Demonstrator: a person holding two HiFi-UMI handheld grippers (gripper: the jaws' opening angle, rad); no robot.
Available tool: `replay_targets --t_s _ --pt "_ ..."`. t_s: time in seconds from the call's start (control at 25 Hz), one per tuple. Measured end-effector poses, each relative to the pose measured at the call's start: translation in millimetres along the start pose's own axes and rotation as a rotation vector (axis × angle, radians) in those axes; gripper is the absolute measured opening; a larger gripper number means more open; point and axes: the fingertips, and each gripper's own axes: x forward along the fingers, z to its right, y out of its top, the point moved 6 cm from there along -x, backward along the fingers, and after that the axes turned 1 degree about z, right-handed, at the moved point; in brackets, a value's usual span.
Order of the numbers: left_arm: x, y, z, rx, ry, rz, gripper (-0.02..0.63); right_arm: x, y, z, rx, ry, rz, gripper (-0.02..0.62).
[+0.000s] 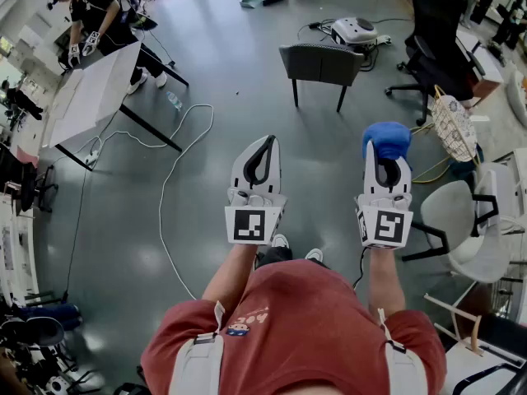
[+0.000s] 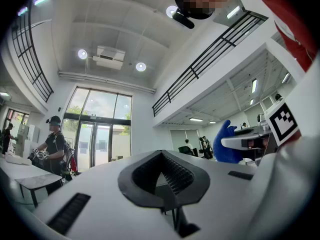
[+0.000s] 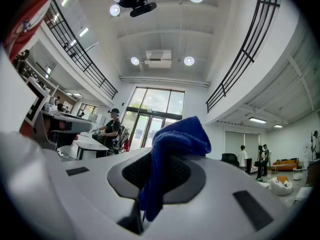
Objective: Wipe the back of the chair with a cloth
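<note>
Right jaws: your right gripper point(image 1: 384, 167) is clenched on the blue cloth point(image 1: 386, 138), which bunches up above the tips.
Left jaws: your left gripper point(image 1: 268, 143) is pressed together with nothing between.
Chair: the dark grey chair point(image 1: 321, 62) stands on the floor ahead of you, well apart from both grippers.
Cloth: held in the air, not touching the chair.
</note>
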Motion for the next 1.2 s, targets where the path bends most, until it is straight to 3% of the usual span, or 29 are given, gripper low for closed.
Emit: replay_targets --t_s 0.68,1.2 --pt "1.8 -10.7 -38.6 -0.003 0.001 0.005 0.014 28.9 0.9 -34.5 0.001 0.007 0.004 0.060" --pt "-4.7 -42.2 -116.0 -0.041 0.020 -0.014 0.014 76.1 -8.7 -97.5 0.031 0.012 -0.014 0.060"
